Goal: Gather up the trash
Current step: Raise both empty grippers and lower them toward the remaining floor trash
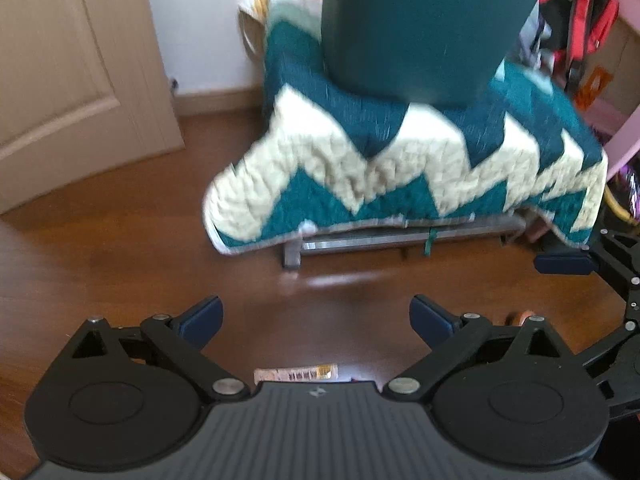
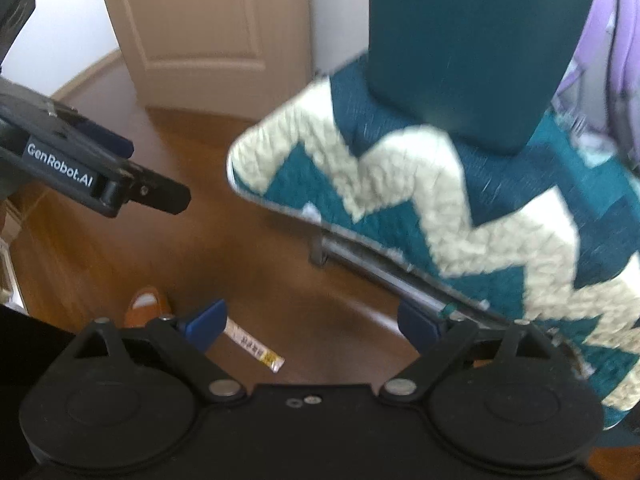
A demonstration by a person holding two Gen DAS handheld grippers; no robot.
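Observation:
A small printed wrapper (image 1: 296, 373) lies flat on the brown wooden floor, just below my left gripper (image 1: 316, 322), which is open and empty above it. The same wrapper shows in the right wrist view (image 2: 256, 350), close to the left finger of my right gripper (image 2: 316, 328), which is also open and empty. The left gripper's body shows at the left of the right wrist view (image 2: 92, 168). The right gripper's finger shows at the right edge of the left wrist view (image 1: 564, 264).
A low bench with a teal and cream zigzag quilt (image 1: 400, 168) stands ahead, with a dark teal bin (image 1: 420, 28) on it. A beige door (image 1: 68, 68) is at the left. An orange slipper (image 2: 144, 304) lies on the floor. Clutter and bags (image 1: 576, 24) are at the far right.

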